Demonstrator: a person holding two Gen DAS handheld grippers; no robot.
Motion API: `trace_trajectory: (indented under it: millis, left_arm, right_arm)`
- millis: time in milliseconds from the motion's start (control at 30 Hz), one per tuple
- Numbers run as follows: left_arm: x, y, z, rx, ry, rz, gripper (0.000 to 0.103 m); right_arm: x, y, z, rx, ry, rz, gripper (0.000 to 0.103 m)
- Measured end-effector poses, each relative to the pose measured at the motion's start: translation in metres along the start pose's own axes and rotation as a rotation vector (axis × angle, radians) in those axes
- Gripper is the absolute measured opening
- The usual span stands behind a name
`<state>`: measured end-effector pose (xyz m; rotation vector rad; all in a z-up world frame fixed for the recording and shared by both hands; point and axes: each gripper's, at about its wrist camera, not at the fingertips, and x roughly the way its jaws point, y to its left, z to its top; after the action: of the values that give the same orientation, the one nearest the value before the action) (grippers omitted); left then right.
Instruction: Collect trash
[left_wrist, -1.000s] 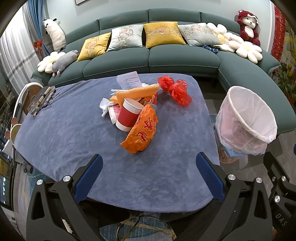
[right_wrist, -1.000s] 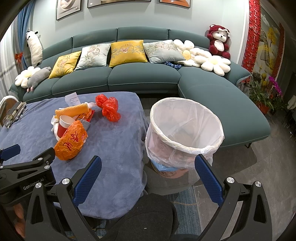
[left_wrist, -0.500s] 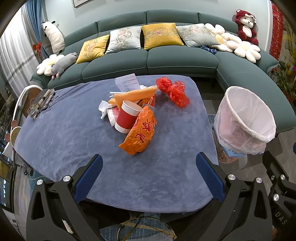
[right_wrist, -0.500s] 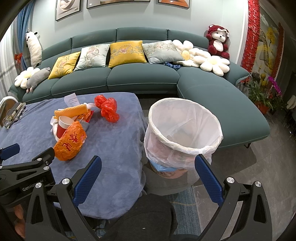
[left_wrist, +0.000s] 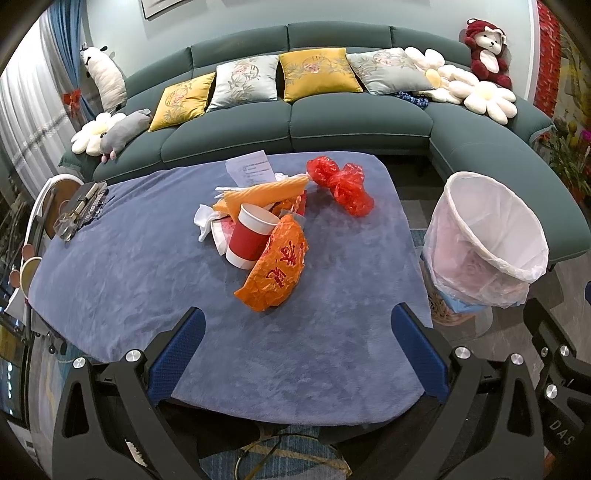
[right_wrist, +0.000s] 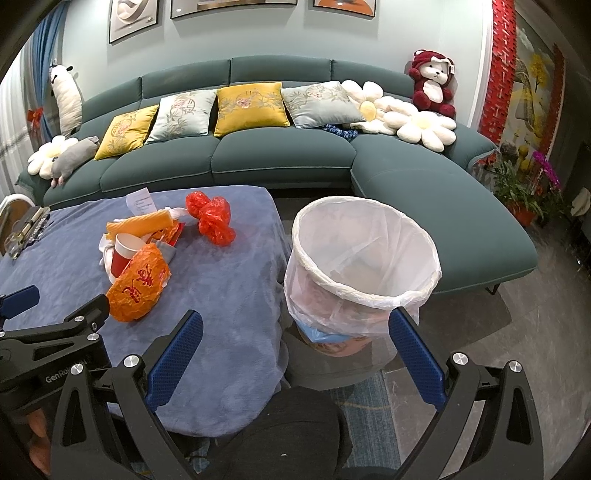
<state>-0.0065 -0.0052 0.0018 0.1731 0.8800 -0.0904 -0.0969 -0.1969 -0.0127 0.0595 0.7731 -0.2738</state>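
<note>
Holding my left gripper (left_wrist: 297, 347) low over the near edge of the blue-covered table (left_wrist: 147, 266), I see its blue-padded fingers spread wide with nothing between them. My right gripper (right_wrist: 295, 350) is likewise spread and empty, framing the white-lined trash bin (right_wrist: 364, 258) beside the table. Farther in, the trash sits heaped mid-table: a crumpled orange bag (left_wrist: 277, 269) with red characters leans against a tilted red paper cup (left_wrist: 251, 236); beyond lie white tissue, a sheet of paper (left_wrist: 251, 170) and a knotted red plastic bag (left_wrist: 343, 184).
</note>
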Motion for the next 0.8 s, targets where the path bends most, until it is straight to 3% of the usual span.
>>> trace_trajectory:
  millis: [800]
  left_arm:
    - [-0.005,-0.009,0.024,0.003,-0.016,-0.016,0.096]
  right_arm:
    - [-0.001,-0.009,0.020,0.037,-0.016,-0.018,0.096]
